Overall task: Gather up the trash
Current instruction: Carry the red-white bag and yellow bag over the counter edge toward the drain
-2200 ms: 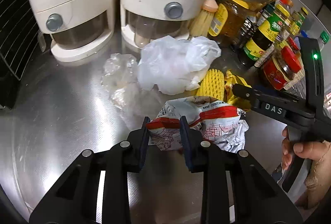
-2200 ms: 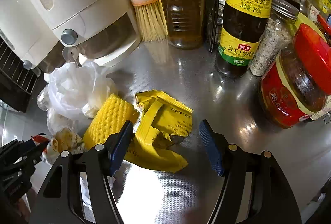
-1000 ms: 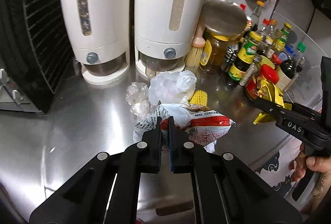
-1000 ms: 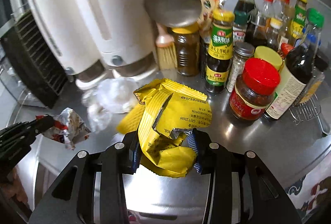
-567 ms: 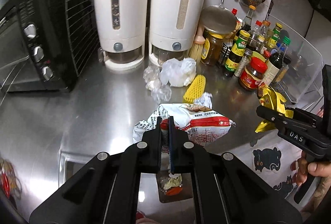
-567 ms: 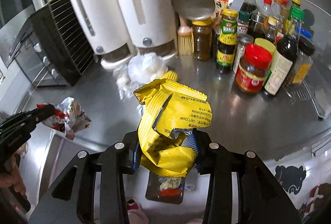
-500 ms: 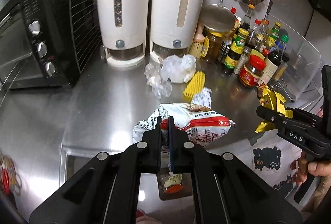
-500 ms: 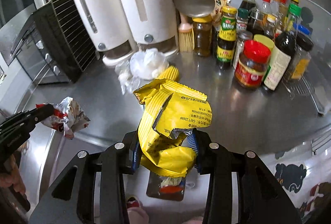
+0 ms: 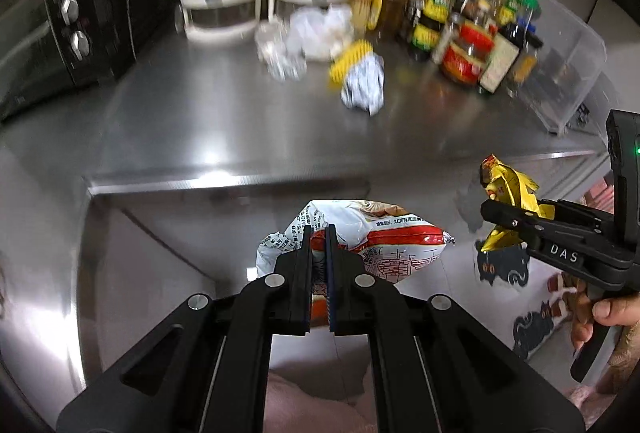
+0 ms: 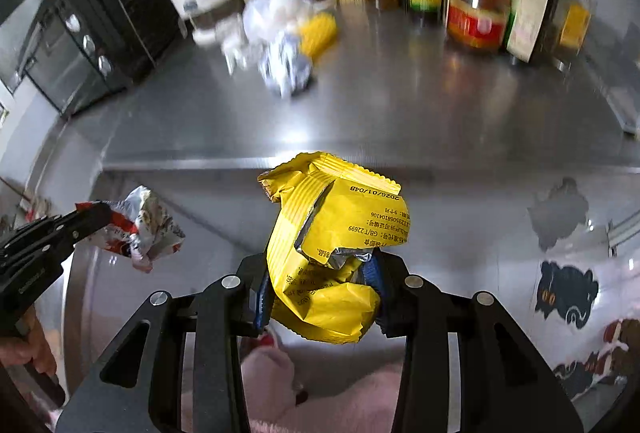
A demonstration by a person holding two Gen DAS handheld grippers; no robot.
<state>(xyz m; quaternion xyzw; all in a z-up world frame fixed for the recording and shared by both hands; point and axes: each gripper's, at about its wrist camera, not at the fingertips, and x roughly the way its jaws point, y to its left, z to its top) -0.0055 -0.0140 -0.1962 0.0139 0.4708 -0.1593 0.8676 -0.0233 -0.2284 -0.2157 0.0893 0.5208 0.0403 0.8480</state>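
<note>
Red-and-white wrapper (image 9: pixel 360 237): pinched flat at one crumpled edge by left gripper (image 9: pixel 319 233), jaws nearly together on it, rest hanging ahead of the tips. Yellow wrapper (image 10: pixel 332 245): bunched between right gripper (image 10: pixel 320 289) pads, jaws clamped part-way on the wad. Both are off the counter (image 9: pixel 224 121), past its front edge. Judgement: light, soft, crinkly film, slippery; grip on a folded bunch holds best. More trash on counter beyond: crumpled foil (image 9: pixel 362 87), plastic bags (image 9: pixel 316 33).

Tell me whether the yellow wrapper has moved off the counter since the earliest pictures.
Yes. The yellow wrapper, clamped in the right claw, has come off the steel counter and now hangs in front of and below the counter's front edge.
</note>
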